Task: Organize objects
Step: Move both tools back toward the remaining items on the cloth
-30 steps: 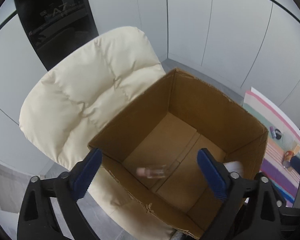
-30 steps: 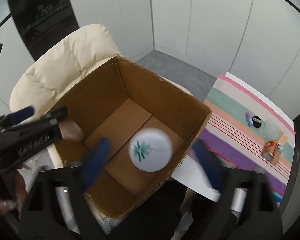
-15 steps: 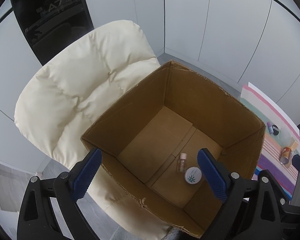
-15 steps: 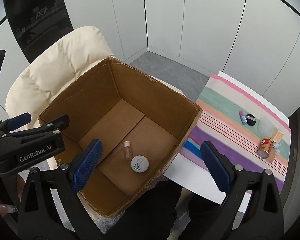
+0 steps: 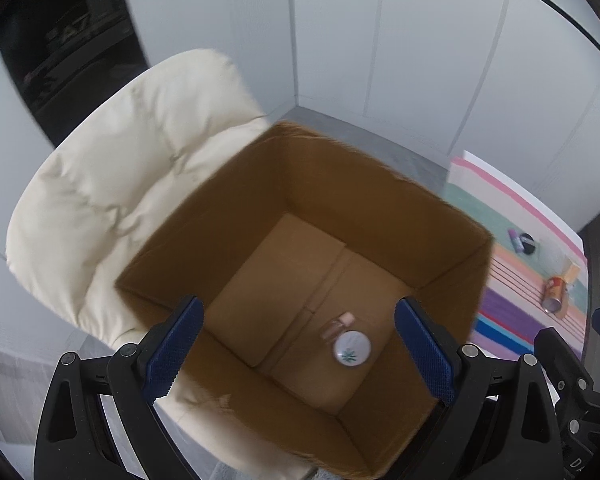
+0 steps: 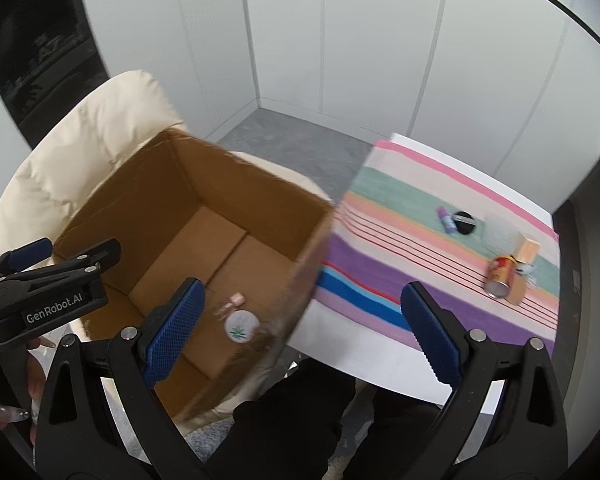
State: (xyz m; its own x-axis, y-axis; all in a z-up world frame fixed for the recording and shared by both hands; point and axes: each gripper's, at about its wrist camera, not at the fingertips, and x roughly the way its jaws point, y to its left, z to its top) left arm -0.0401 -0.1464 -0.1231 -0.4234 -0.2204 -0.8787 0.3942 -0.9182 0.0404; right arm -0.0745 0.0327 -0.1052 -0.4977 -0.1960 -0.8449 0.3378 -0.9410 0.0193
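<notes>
Lying bottle [image 5: 337,326], cap toward far wall

Black tongs [image 6: 300,328], blue ribbed pads [image 6: 175,330], white "GenRobot.AI" lettering

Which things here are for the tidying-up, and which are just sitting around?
For the tidying:
brown cardboard box
round white jar with green leaf
small clear pink-capped bottle
orange can
purple tube
black round disc

Just there:
cream padded chair
striped cloth
</notes>
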